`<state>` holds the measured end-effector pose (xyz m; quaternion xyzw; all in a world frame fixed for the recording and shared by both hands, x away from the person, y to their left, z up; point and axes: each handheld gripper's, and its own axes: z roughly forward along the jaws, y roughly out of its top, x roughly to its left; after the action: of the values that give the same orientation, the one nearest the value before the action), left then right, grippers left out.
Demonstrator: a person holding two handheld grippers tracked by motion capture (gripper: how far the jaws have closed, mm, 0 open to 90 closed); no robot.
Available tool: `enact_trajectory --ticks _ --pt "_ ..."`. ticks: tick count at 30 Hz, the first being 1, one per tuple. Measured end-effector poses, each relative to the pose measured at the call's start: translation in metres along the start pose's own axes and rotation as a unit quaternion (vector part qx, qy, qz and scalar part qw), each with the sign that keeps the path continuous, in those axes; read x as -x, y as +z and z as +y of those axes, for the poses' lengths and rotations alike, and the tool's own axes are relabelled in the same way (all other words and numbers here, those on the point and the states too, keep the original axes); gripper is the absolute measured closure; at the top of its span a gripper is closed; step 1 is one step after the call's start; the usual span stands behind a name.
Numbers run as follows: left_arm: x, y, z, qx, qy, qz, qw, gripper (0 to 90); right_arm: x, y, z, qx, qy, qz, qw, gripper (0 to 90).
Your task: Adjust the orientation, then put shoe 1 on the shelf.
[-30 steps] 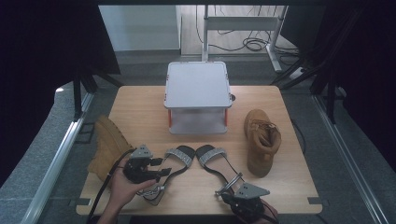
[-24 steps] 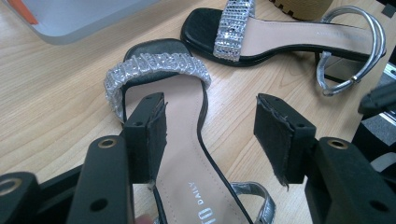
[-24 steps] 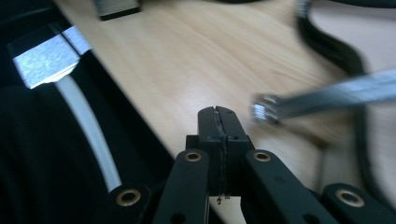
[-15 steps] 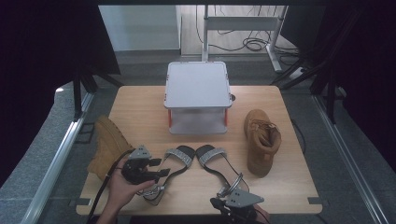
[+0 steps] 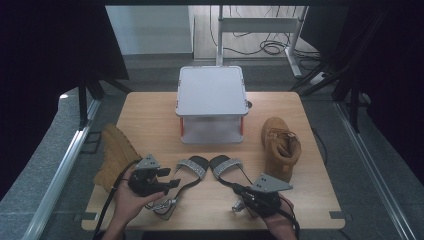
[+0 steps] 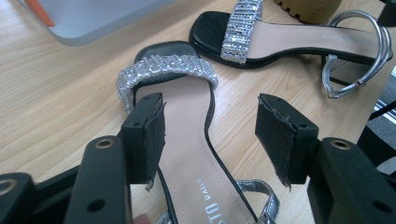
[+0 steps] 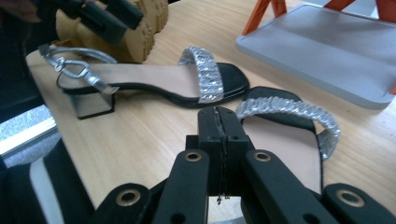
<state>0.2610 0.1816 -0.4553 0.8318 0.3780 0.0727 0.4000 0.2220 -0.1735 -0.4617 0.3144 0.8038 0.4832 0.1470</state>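
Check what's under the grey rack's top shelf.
Under the rack top, a lower grey shelf shows between orange legs, with nothing visible on its front part. The top covers the shelf's rear, so anything back there can't be seen.

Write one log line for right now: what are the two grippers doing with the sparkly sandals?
left gripper: open, over left sandal | right gripper: shut, empty, above right sandal | both sandals flat on table

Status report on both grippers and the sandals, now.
Left gripper open, jaws astride the left sandal, not pressing. Right gripper shut, empty, over the right sandal. Boots and shelf stand clear.
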Motion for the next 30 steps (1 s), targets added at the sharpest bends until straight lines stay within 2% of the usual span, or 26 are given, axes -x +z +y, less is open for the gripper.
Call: enact_trajectory --ticks 2,4,7,9,13,19,30 --pt "0.0 0.0 0.0 0.001 -0.002 0.007 1.0 40.5 0.003 0.0 0.001 0.001 0.007 0.004 1.0 77.8" --pt "0.0 0.001 0.0 -0.001 -0.005 0.011 0.9999 38.8 0.004 -0.001 0.0 -0.001 0.008 -0.003 1.0 75.4" --pt "0.001 0.002 0.001 -0.006 -0.007 0.015 0.9998 35.9 0.005 -0.003 -0.002 0.0 0.013 -0.009 0.9999 66.6" --pt "0.002 0.003 0.0 -0.014 -0.005 0.021 0.9997 34.8 0.007 -0.004 -0.003 0.0 0.017 -0.014 0.9998 59.8" --pt "0.005 0.005 0.001 -0.034 -0.004 0.027 0.9991 33.8 0.006 -0.004 -0.004 -0.006 0.017 -0.017 0.9997 52.8" --pt "0.006 0.01 0.0 -0.051 -0.013 0.061 0.9968 33.0 0.009 -0.005 -0.007 -0.007 0.021 -0.018 0.9996 49.4" --pt "0.011 0.026 -0.005 -0.101 -0.006 0.079 0.9917 32.3 0.008 -0.004 -0.01 -0.006 0.011 -0.04 0.9991 48.5"
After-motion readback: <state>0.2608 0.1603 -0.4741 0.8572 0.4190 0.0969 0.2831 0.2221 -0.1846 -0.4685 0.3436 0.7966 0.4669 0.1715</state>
